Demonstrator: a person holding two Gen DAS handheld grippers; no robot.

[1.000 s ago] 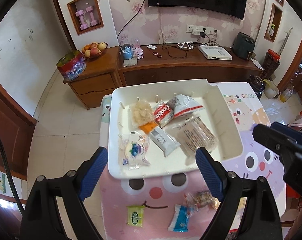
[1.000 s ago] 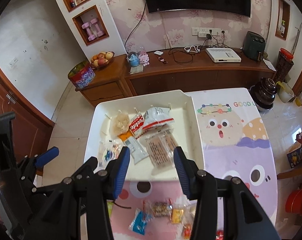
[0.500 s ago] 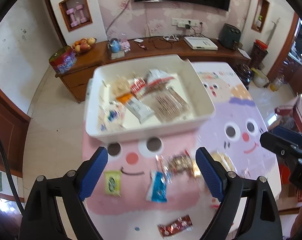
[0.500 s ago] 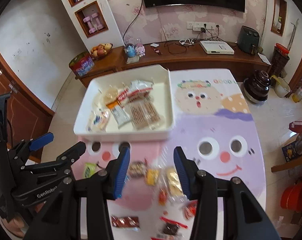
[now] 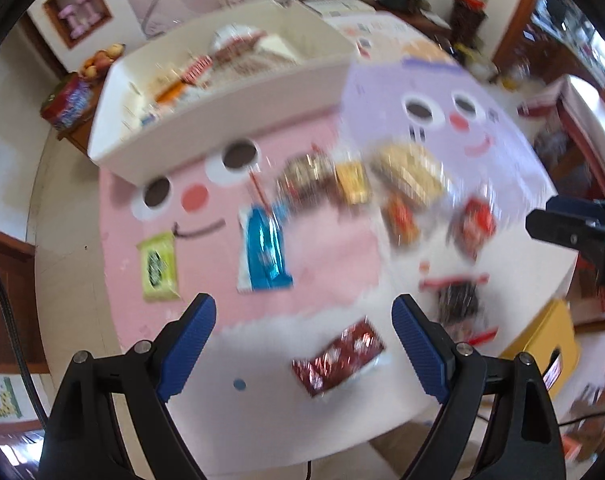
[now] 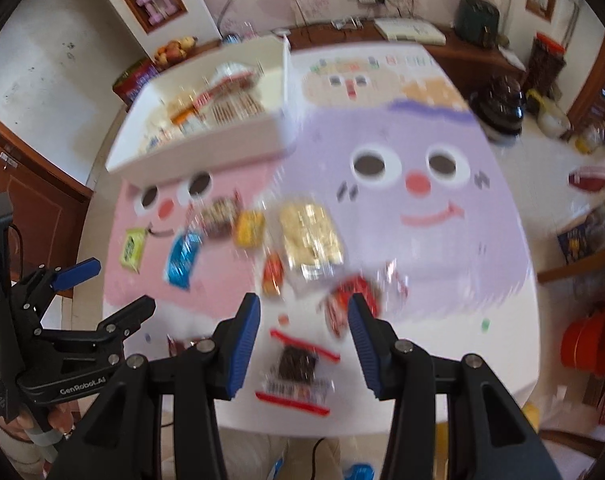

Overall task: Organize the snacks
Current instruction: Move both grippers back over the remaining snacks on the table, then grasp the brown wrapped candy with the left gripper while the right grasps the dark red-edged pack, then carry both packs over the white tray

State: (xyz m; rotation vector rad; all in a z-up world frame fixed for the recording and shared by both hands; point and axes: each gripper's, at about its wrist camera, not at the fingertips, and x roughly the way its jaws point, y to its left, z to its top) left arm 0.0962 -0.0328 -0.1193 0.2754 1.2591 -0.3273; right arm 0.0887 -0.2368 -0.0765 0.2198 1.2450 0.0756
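Note:
A white tray [image 5: 206, 120] holding several snack packets sits at the table's far left; it also shows in the right wrist view [image 6: 206, 148]. Loose snacks lie on the cartoon tablecloth: a green packet [image 5: 158, 266], a blue packet [image 5: 264, 252], a yellow biscuit pack [image 6: 310, 236], a red shiny packet [image 5: 338, 356] and a dark packet with red ends [image 6: 296, 368]. My left gripper [image 5: 302, 348] is open and empty above the near table, just above the red shiny packet. My right gripper [image 6: 302, 340] is open and empty over the dark packet. Both views are motion-blurred.
The table's near edge lies just below both grippers. A wooden cabinet [image 6: 382, 40] with a fruit bowl [image 6: 174, 50] and electronics stands behind the table. A yellow stool [image 5: 542, 344] is at the right. The left gripper shows at the left of the right wrist view [image 6: 102, 284].
Both grippers have pulled back from above the tray toward the near side of the table and dropped lower over the loose snacks. Both stay open and empty.

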